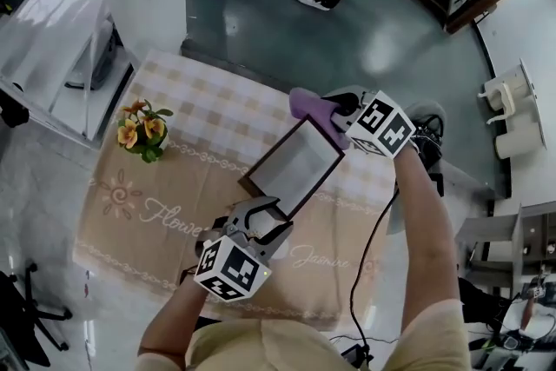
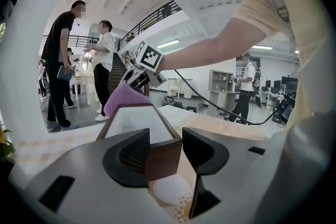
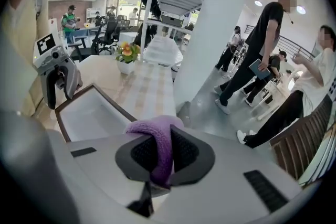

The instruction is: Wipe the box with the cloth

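The box point(image 1: 295, 161), a shallow brown-rimmed rectangle with a smooth white floor, sits at the centre of the patterned bench point(image 1: 165, 187). The left tongs point(image 1: 263, 215) pinch its 7 o'clock corner. The right tongs point(image 1: 340, 117) are clamped on the fluffy purple cloth point(image 1: 310, 107) at 1 o'clock. Keep that corner braced and draw the cloth flat along the rim.

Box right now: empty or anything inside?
Empty. The box shows a bare white inside in the head and right gripper views; the purple cloth is bunched between the right gripper's fingers, not in it.
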Demonstrator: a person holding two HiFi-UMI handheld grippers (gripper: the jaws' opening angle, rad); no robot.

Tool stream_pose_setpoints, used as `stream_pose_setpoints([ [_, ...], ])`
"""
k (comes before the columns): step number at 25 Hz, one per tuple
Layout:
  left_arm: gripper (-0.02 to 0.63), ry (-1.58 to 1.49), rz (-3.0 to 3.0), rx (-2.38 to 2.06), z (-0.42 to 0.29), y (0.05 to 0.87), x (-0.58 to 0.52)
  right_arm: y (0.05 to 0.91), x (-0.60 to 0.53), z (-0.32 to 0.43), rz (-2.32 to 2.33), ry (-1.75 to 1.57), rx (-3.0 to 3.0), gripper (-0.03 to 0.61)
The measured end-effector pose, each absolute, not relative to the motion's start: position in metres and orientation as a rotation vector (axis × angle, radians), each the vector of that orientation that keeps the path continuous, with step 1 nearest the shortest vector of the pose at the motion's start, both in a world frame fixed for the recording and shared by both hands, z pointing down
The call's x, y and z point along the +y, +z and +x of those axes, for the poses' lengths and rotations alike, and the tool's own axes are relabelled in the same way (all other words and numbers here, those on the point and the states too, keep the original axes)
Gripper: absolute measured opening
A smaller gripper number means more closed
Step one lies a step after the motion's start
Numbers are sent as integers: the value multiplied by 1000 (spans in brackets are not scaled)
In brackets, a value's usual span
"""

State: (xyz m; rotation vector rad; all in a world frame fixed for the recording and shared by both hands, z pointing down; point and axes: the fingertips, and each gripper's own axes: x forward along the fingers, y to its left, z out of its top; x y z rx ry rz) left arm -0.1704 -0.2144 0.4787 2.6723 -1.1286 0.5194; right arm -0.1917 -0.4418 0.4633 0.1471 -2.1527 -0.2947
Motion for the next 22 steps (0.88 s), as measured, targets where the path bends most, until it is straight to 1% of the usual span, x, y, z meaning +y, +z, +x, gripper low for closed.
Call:
stream_pose_setpoints([
  [15,207,500,2674,-1108,-171,481,-214,442,-436,-226,-86,-636,-1856,44],
  [22,207,489,2686,-1094,-171,480,-213,479,-414,-243,-239,-576,-1706,44],
])
